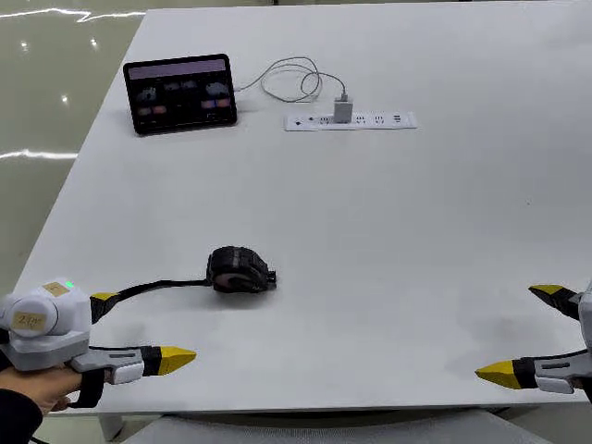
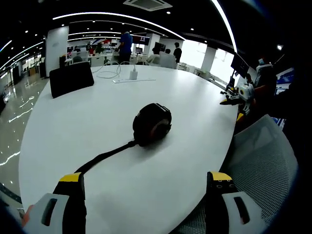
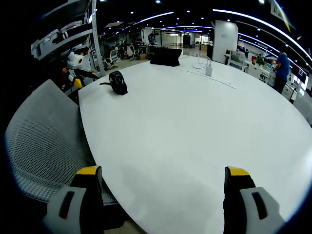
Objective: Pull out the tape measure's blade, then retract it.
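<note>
tape measure (image 1: 239,270) on table (image 1: 388,240), tablet (image 1: 180,92) behind

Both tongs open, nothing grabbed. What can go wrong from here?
1. The strap trails from the tape measure toward the left tongs; pinching it instead of the case would likely just drag the case.
2. The case sits loose on the smooth table; with the right tongs far off, a one-sided pull may slide it.

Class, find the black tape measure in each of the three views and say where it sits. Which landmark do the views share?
Head view: black round tape measure lower left of centre, on the white table.
Left gripper view: tape measure at centre, ahead between the jaws.
Right gripper view: tape measure upper left, near the table edge.
Shared landmark: white power strip farther along the table.
</note>
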Action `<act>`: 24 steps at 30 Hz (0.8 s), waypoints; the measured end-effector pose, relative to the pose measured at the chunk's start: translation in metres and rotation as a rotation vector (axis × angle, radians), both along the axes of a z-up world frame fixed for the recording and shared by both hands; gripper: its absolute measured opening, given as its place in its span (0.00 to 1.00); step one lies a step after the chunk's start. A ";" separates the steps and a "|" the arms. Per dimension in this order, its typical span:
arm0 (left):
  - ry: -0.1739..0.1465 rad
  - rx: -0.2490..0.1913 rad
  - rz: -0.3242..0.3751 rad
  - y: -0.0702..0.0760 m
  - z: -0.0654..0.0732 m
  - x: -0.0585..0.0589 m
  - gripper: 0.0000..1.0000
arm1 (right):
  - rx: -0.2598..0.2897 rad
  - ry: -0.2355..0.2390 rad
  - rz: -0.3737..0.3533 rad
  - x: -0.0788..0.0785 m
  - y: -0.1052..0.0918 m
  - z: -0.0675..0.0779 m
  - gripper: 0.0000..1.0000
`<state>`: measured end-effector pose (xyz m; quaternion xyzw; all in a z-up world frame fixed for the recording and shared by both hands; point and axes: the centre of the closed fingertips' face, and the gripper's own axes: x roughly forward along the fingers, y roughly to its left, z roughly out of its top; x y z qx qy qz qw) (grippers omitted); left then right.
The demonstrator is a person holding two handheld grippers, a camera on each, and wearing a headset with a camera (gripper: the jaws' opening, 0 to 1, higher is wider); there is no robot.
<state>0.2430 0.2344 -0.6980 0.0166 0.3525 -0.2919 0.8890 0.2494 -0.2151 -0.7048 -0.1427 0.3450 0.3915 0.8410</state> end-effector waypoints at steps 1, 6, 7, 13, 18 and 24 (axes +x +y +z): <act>0.004 -0.006 -0.002 -0.002 0.000 -0.001 1.00 | -0.001 0.001 0.002 0.000 0.000 0.000 1.00; 0.015 0.001 -0.008 -0.003 -0.003 -0.005 1.00 | -0.002 0.004 0.008 0.001 0.001 -0.001 1.00; 0.004 0.031 0.009 0.003 -0.004 -0.002 1.00 | -0.002 0.003 0.008 0.001 0.001 -0.001 1.00; 0.023 0.013 0.011 0.002 -0.004 -0.004 1.00 | -0.006 -0.012 0.010 0.005 0.002 0.001 1.00; 0.025 0.003 0.009 0.001 -0.002 -0.003 1.00 | -0.009 -0.012 0.015 0.005 0.001 0.001 1.00; 0.021 0.007 0.010 0.002 -0.001 -0.002 1.00 | -0.009 -0.011 0.015 0.005 0.000 0.001 1.00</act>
